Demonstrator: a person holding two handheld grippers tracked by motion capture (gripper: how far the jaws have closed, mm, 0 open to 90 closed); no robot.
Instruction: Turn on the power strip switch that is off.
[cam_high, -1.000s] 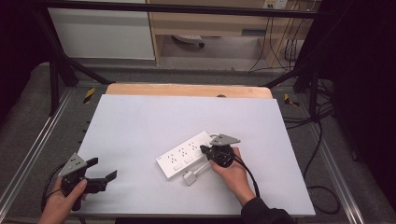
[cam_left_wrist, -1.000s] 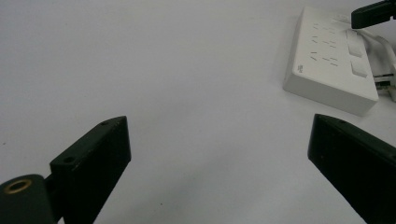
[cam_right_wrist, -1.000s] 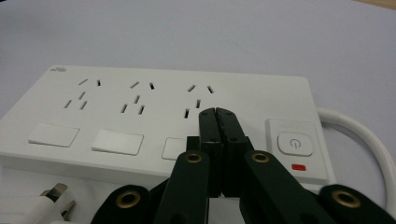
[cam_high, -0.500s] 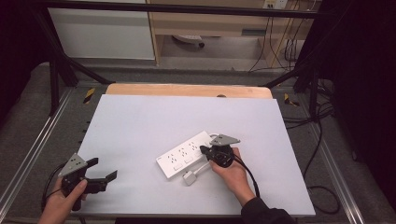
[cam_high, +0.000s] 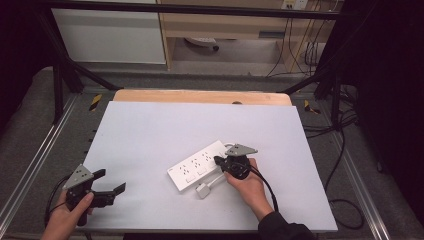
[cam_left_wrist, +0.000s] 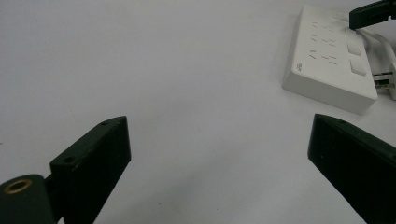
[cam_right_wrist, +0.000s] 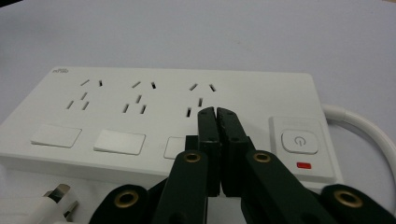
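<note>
**Right claw closed over power strip switch row; left claw idle**

Right claw (cam_right_wrist: 217, 114): jaws are pressing flat together, clenched on nothing, tips resting over the third small rocker switch of the white power strip (cam_high: 200, 165). In the high view this claw (cam_high: 220, 161) is sitting at the strip's right end, a hand behind it.

Left claw (cam_high: 111, 184): jaws are standing wide apart, released and empty, hovering near the bench (cam_high: 150, 125) front-left corner, well apart from the strip.

Power strip: lying diagonally near the bench centre; its white cable and plug (cam_high: 202, 190) are lying just beside its near edge.

Risk, as judged: the closed tips are likely aiming at a switch. Pushing off-centre could be sliding the light strip across the smooth bench, since nothing is bracing it; drifting right could be hitting the main power button (cam_right_wrist: 299, 139) instead.

View differences: the right gripper view is showing socket holes, the rocker row and a red indicator (cam_right_wrist: 303, 165); the high view is giving only the layout. The left gripper view is showing the strip's end face (cam_left_wrist: 327, 91).
</note>
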